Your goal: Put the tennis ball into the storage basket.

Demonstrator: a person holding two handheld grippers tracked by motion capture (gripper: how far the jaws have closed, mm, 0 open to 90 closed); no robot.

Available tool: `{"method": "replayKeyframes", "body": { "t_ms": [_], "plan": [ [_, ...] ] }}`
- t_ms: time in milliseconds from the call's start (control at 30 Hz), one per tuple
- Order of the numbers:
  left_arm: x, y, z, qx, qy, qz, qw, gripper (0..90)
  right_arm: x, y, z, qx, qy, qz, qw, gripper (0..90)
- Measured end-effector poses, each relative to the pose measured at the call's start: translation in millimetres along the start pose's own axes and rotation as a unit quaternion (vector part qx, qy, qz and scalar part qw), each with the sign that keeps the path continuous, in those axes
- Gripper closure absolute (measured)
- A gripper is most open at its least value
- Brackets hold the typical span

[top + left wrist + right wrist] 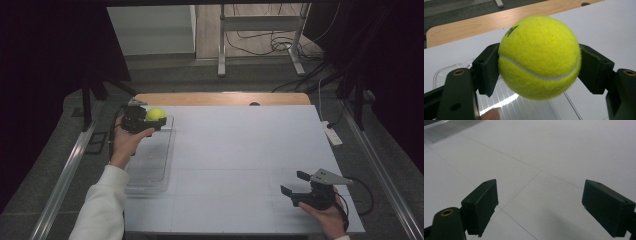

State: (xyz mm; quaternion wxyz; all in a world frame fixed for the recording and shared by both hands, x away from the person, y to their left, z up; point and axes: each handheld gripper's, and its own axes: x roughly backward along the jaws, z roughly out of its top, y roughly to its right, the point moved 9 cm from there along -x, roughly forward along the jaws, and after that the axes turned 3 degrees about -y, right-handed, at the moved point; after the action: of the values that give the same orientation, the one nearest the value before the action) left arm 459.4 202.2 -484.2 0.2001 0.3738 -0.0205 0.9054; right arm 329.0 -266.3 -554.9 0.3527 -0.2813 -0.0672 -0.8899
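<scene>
Yellow felt of the tennis ball [156,114], clamped between the left gripper [150,121] jaws at upper left, is best lowered gently into the clear tray [150,170] seemingly beneath it (right gripper [295,184] gapes empty, lower right) before release.

The high view is dim, its edges falling into near black, while the white table [240,160] looks evenly lit. In the left gripper view, glare streaks the clear tray [506,102] below the gripper's jaws, and a fingertip there is blurred. Soft shadow lies between the right gripper's jaws.
</scene>
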Motion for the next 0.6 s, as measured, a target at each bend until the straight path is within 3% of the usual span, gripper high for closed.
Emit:
{"method": "replayKeyframes", "body": {
  "t_ms": [600],
  "plan": [
    [-3.8, -27.0, -6.8, 0.020, -0.019, 0.025, 0.9993, 26.5, -0.2, -0.2, 0.2, 0.001, 0.000, 0.000, 1.0000, 13.5]
  ]
}}
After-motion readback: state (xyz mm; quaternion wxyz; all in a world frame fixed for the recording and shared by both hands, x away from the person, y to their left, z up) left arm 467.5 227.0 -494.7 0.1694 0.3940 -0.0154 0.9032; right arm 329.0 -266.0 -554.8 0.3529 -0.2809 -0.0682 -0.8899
